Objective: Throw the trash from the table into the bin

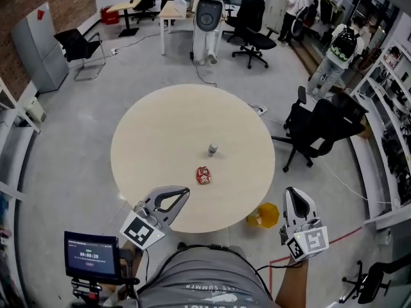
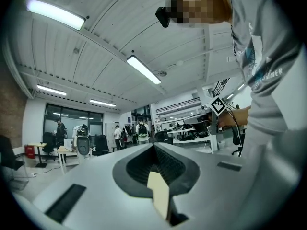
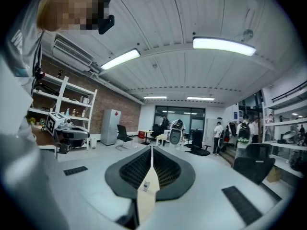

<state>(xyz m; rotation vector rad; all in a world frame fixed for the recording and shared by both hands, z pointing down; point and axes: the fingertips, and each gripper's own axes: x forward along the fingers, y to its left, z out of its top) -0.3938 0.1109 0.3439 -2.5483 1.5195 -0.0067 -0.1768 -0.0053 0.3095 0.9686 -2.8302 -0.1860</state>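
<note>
On the round beige table (image 1: 160, 140) a small grey can (image 1: 212, 149) stands near the middle. A crumpled red wrapper (image 1: 203, 175) lies just in front of it. A yellow bin (image 1: 264, 215) sits on the floor by the table's near right edge. My left gripper (image 1: 183, 190) hovers over the near edge of the table, jaws shut and empty. My right gripper (image 1: 292, 192) is off the table, just right of the bin, also shut with nothing in it. In the right gripper view the can (image 3: 146, 186) shows low through the slit between the closed jaws (image 3: 151, 147).
A black office chair (image 1: 318, 130) stands close to the table's right side. A white machine (image 1: 207, 18), desks and more chairs are at the back, a grey cabinet (image 1: 38, 47) at the left. People (image 1: 340, 50) stand far right. A small screen (image 1: 90, 255) is at my lower left.
</note>
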